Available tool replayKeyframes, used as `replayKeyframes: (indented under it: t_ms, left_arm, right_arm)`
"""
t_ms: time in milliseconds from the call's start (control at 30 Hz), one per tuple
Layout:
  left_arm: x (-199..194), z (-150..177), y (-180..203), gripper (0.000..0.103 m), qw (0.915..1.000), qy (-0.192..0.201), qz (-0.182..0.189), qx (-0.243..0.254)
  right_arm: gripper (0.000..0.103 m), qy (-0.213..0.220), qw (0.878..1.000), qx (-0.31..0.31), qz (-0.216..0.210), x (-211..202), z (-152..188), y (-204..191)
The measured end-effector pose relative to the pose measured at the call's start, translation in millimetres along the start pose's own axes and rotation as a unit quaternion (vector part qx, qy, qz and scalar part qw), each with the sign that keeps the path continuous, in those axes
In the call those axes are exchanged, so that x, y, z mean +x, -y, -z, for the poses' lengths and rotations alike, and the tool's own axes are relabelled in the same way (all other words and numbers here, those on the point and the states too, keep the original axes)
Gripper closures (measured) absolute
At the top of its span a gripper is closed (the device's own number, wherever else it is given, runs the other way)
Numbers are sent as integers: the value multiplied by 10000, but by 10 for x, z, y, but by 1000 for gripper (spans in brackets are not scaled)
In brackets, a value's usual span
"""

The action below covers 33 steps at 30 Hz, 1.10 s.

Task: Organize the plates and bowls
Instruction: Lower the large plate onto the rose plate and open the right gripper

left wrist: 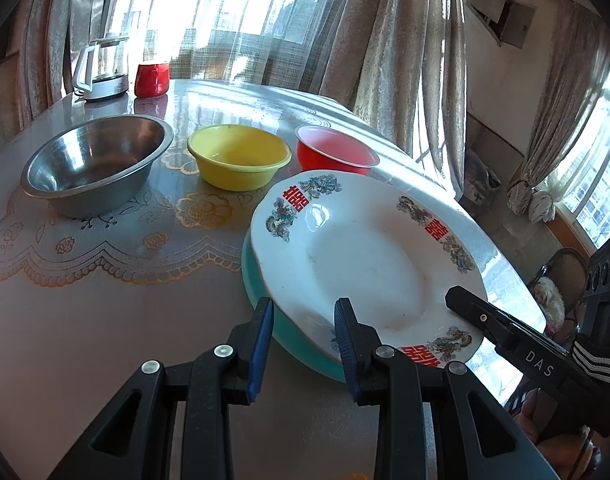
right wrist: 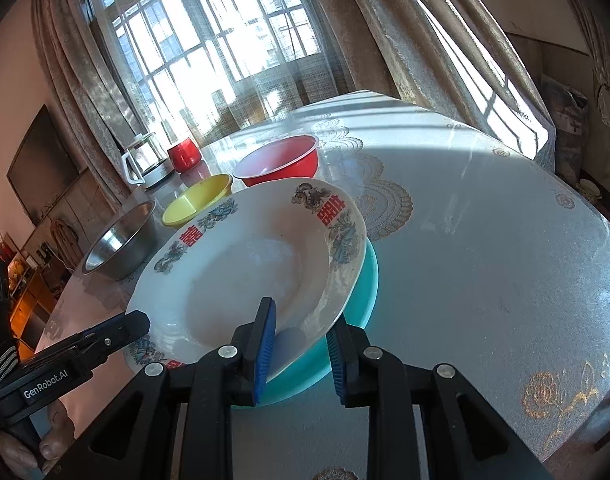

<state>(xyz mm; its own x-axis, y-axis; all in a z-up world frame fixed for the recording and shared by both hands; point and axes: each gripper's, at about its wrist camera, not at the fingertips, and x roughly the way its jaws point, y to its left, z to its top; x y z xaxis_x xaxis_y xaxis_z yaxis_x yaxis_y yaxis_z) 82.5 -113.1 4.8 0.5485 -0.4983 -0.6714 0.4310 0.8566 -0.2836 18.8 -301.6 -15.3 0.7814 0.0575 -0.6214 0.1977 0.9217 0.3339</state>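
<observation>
The white plate lies tilted on the teal plate on the desk (stacked, I judge). Left gripper and right gripper, both narrowly open, straddle its near rim; whether they pinch it, I cannot tell.

Daylight pours through a tall barred window behind a sheer net curtain, flanked by heavy beige drapes – one tied back at a second window on the right. The round table wears a glossy cover with gold lace-pattern flowers (sun stripes fall across it). A dark flat screen hangs on the pinkish wall – shelves stand below.
</observation>
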Motion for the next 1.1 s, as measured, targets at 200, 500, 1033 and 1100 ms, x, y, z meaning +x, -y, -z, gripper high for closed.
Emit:
replayKeyframes:
  t_ms: [200,500,1033,1100]
  left_arm:
    - [-40,25,52,72,9998,65,-139,139]
    - [-43,39,23,71,9992,107,-374,129]
    - [-67,22,-33,71,9990,121,-418,109]
    - [-89,21,-51,71,9988,145,-448,112]
  right_arm:
    - [78,-65,9999,85,-129,37,56,3]
    - [78,-126,9994,200,-261,22,71,23]
    - [75,-253,9985,207,-430,-44,95,-12]
    - [74,-281,9984,161,-469,-72,107,-27]
